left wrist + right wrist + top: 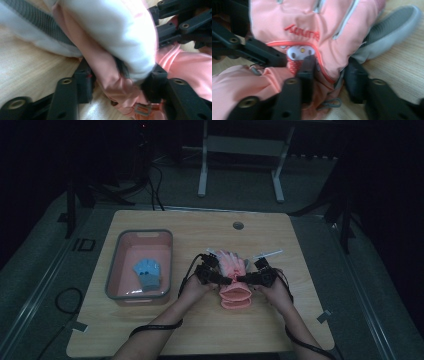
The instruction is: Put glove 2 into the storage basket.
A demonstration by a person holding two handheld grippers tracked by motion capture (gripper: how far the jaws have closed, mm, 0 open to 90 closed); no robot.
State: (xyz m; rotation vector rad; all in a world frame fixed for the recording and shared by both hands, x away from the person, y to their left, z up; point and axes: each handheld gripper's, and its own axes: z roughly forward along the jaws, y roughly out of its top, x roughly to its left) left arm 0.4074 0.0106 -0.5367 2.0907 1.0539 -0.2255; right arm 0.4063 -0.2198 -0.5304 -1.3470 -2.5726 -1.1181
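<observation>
at the left of the desk [150,330] stands a grey-rimmed pink bin [113,270], and a blue glove [148,272] lies flat on its floor, well apart from both hands. to the right of the bin, near the middle of the desk, lies a pink glove [234,280] with its fingers pointing away from the person and its gathered cuff toward them. the left tongs [224,280] come in from the glove's left side at the wrist. in the left gripper view the left tongs [117,82] stand with 1 jaw on either side of a bunched fold of pink and white fabric and press into it, so they are clamped on the pink glove [110,75]. the right tongs [242,279] meet the glove from its right side, close to the left pair. in the right gripper view the right tongs [329,72] pinch the edge of the pink glove [312,22] just below its red lettering and beside a small white tab; the jaws are clamped on that fabric. the glove rests on the desk.
</observation>
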